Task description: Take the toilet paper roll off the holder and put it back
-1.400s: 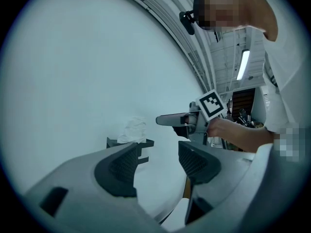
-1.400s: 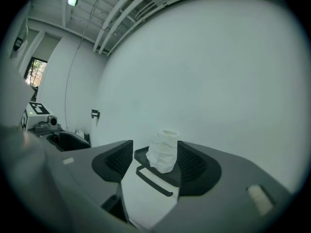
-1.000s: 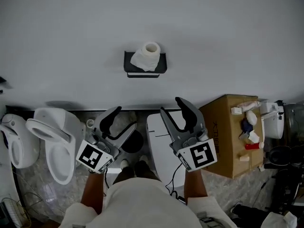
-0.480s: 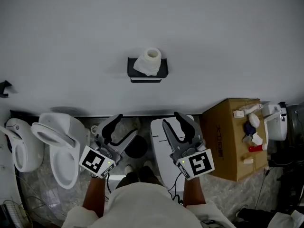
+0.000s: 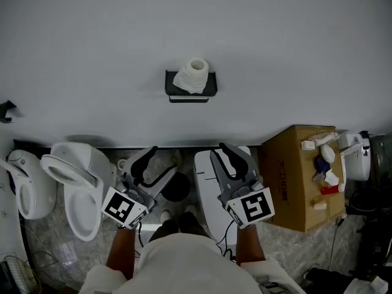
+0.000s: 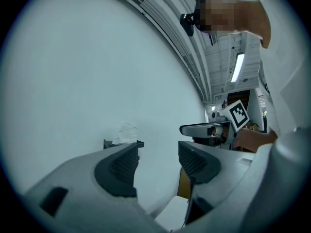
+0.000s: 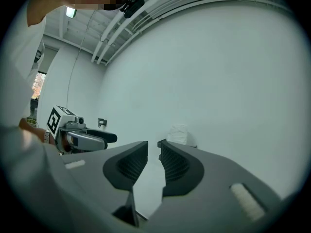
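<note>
The white toilet paper roll (image 5: 195, 73) stands upright on a black wall holder (image 5: 190, 91), a loose sheet hanging over its front. Both grippers are held low in front of the wall, well short of the roll. The left gripper (image 5: 160, 162) is open with nothing between its jaws. The right gripper (image 5: 219, 152) has its jaws closing to a narrow gap, also with nothing between them. In the left gripper view the roll (image 6: 127, 131) shows far off past the left gripper (image 6: 158, 152). The right gripper (image 7: 153, 147) points toward the roll (image 7: 179, 132).
A white toilet (image 5: 73, 176) with raised lid and another fixture (image 5: 21, 185) stand at the left. A white unit (image 5: 208, 192) sits below the right gripper. A cardboard box (image 5: 297, 176) with several small items is at the right. A small black bracket (image 5: 6, 110) hangs on the wall.
The right gripper's jaws have narrowed from wide apart to a slim gap. Both grippers sit slightly lower in the head view. The roll stays on the holder.
</note>
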Action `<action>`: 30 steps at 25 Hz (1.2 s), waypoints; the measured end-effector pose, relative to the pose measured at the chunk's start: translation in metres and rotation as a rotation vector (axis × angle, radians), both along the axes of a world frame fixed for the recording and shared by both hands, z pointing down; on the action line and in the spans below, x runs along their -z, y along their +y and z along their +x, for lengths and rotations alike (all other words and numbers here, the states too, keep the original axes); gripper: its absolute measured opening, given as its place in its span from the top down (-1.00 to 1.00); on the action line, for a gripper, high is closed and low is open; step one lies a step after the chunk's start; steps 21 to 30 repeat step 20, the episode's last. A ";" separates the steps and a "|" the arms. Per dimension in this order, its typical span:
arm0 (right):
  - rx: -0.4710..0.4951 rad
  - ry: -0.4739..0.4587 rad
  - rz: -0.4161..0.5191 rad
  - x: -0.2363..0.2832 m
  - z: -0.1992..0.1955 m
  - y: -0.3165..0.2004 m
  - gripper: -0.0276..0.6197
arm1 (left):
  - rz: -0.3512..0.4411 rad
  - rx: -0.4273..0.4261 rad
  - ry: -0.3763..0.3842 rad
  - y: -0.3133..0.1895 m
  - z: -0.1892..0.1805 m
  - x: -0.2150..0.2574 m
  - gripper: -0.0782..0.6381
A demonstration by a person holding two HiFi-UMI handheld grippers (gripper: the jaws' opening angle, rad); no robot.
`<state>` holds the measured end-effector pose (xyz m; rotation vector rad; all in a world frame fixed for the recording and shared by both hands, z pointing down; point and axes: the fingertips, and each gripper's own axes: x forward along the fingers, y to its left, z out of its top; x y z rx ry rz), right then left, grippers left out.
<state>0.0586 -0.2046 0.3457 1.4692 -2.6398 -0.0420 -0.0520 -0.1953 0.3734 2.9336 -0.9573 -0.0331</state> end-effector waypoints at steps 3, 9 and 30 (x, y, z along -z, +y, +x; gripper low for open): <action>-0.003 0.003 -0.005 -0.003 0.002 0.001 0.62 | 0.003 -0.003 0.001 0.001 0.001 0.000 0.09; -0.008 0.006 -0.003 -0.002 0.008 0.002 0.64 | 0.007 -0.001 0.000 0.002 0.005 0.001 0.09; 0.011 0.002 0.003 0.002 0.006 0.001 0.64 | -0.001 0.000 -0.008 0.005 0.011 -0.001 0.09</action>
